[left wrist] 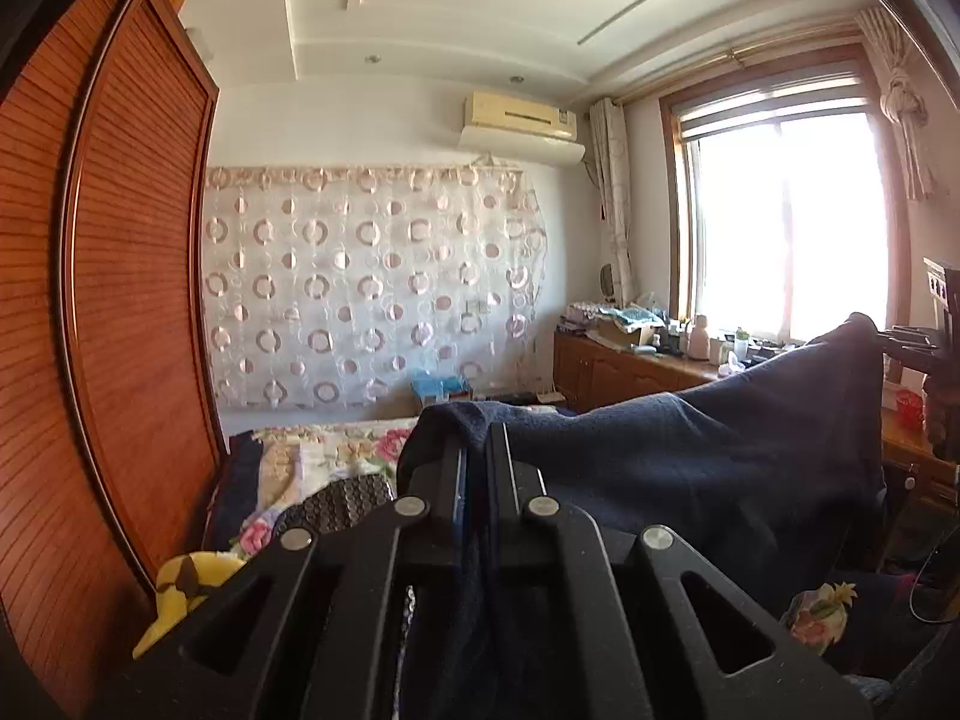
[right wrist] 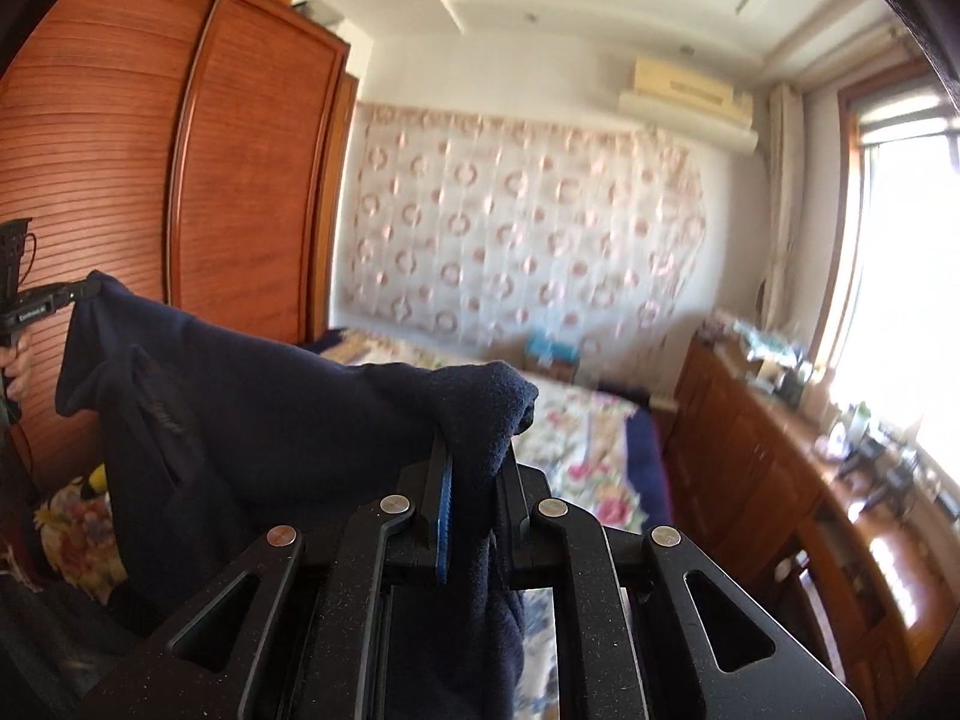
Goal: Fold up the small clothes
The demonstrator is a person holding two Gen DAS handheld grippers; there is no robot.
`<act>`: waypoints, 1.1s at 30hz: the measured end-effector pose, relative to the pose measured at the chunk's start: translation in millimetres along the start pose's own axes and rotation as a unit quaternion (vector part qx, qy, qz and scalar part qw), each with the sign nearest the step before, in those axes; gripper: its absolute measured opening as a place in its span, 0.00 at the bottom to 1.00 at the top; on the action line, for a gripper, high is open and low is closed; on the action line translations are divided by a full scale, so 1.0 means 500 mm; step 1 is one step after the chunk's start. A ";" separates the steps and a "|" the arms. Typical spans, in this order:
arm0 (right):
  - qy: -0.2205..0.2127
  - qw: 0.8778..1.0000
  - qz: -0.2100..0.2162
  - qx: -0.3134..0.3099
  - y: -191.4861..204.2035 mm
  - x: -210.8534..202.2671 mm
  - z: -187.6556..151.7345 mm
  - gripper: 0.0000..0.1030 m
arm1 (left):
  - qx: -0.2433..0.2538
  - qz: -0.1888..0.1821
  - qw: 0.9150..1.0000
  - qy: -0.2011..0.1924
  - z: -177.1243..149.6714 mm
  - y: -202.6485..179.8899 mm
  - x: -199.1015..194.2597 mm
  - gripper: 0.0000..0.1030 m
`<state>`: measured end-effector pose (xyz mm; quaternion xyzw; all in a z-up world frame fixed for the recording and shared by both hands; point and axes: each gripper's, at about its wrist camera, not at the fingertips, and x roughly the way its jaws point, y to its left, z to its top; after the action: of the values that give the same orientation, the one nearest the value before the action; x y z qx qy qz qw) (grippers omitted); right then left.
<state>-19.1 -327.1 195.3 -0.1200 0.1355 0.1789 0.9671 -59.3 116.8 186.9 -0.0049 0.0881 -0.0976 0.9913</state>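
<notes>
Navy fleece, soft and thick, hangs in the air as a small garment [left wrist: 720,450] stretched between the two tongs above the bed [left wrist: 336,450] with its flowered cover. The left tongs [left wrist: 477,450] are closed tight on one top corner of the cloth, which bunches over the tips and trails down between the arms. The right tongs [right wrist: 474,450] are likewise clamped on the opposite corner, with a wad of fleece squeezed between the pads. Each camera catches the other tool at the far end of the span, the fabric sagging a little in the middle.

Judging by the drape, the piece is light and limp, with no stiffness of its own, so it will keep only the shape that the two held corners give it. The napped surface looks grippy rather than slick, so a pinch at the corners should hold without slipping, though the bulk caught in the right tongs could work loose if the cloth is pulled hard. A slanted pocket opening [right wrist: 159,405] shows near the left end in the right view; it seems a poor place to hold. The hem edges and corners are the better choice for laying it flat on the bed and folding it.
</notes>
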 end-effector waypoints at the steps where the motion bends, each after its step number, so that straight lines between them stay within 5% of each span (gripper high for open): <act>1: -0.005 1.000 -0.002 -0.003 0.000 -0.005 0.010 0.08 | 0.000 0.001 1.000 -0.003 0.005 0.002 0.001 0.03; 6: -0.014 1.000 -0.004 -0.009 -0.011 0.005 0.044 0.08 | -0.006 0.007 1.000 -0.004 0.025 0.024 0.063 0.03; 13: 0.022 0.999 -0.023 -0.003 -0.059 0.163 0.081 0.08 | -0.025 0.040 0.999 0.020 0.024 0.068 0.233 0.04; 18: 0.095 0.994 -0.048 0.014 -0.112 0.401 0.019 0.11 | -0.017 0.062 0.990 0.128 -0.084 0.103 0.469 0.11; 21: 0.163 0.983 -0.081 0.035 -0.149 0.572 -0.072 0.37 | -0.022 0.073 0.977 0.200 -0.169 0.109 0.572 0.22; 23: 0.213 0.967 -0.123 0.062 -0.176 0.653 -0.140 0.37 | -0.028 0.061 0.973 0.221 -0.211 0.106 0.592 0.31; 25: 0.243 0.960 -0.112 0.081 -0.188 0.689 -0.198 0.37 | -0.024 0.053 0.971 0.232 -0.235 0.092 0.591 0.39; 33: 0.263 0.958 -0.061 0.094 -0.172 0.633 -0.326 0.37 | -0.024 0.035 0.967 0.251 -0.280 0.051 0.533 0.44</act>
<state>262.5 -351.6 -37.9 -0.0797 0.3937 0.0686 0.9132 178.6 90.7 2.2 -0.0013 0.3365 -0.0584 0.9399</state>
